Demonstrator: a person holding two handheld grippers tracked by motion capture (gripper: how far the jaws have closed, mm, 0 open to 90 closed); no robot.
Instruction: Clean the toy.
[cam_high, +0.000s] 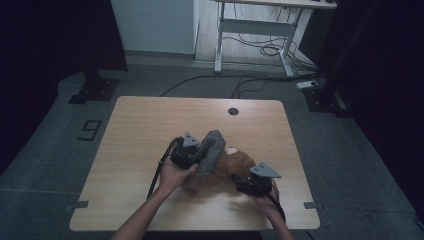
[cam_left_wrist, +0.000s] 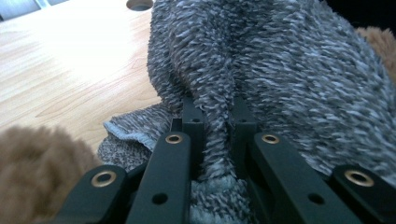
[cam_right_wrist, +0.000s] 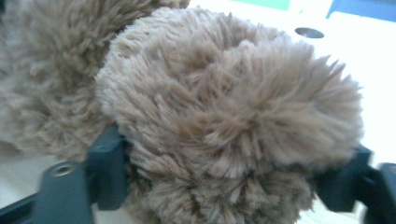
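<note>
A brown plush bear (cam_high: 227, 167) lies on the wooden table (cam_high: 145, 130), near its front. A grey fuzzy knit garment (cam_high: 211, 150) drapes over the bear's left part and rises in a hump. My left gripper (cam_high: 196, 157) is shut on a fold of this grey knit (cam_left_wrist: 280, 70), pinched between the jaws (cam_left_wrist: 215, 116). My right gripper (cam_high: 242, 176) sits at the bear's right side. In the right gripper view its jaws stand wide, one on each side of a round brown plush lump (cam_right_wrist: 233, 107), with the gripper (cam_right_wrist: 229, 179) open and fur brushing both pads.
A round cable hole (cam_high: 233, 111) sits near the table's far edge. Behind the table stand a white desk frame (cam_high: 260, 25) with loose cables on the floor and black stand bases (cam_high: 95, 90) at the left. Bare tabletop lies to the left (cam_left_wrist: 60, 60).
</note>
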